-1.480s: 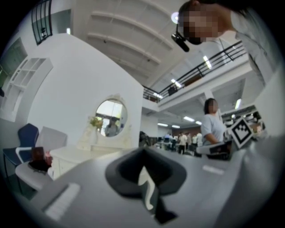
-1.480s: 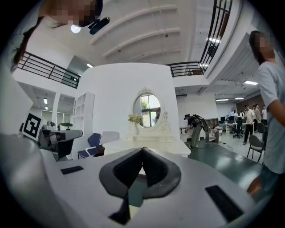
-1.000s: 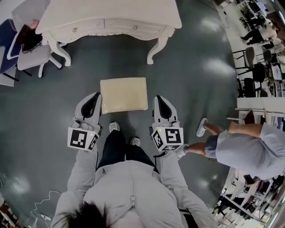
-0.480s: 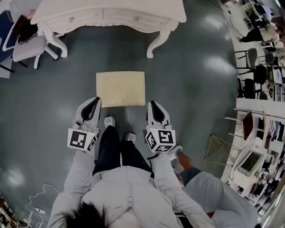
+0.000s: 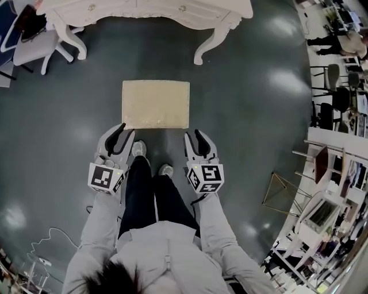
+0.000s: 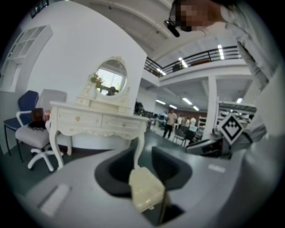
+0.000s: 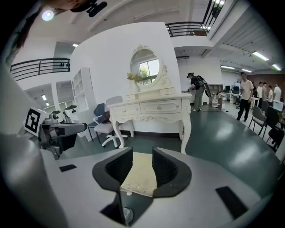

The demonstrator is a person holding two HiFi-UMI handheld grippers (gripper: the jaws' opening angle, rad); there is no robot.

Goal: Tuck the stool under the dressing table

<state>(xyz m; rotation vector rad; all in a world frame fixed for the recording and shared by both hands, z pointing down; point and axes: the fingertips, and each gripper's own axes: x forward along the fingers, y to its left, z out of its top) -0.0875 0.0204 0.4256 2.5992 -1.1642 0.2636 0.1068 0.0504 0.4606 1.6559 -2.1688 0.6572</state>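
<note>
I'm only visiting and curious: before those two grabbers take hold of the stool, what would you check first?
1. Stool upright, lined up with the dressing table opening: ok.
2. Floor between stool and table free: ok.
3. Left gripper jaws opening, stool corner ahead, unclamped: ok.
4. Right gripper jaws opening, stool edge ahead, unclamped: ok.
5. Firm hold on stool: not ok yet.
6. Stool low enough to fit underneath: cannot tell.

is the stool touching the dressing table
Apart. The head view shows a clear stretch of floor between the stool and the dressing table.
</note>
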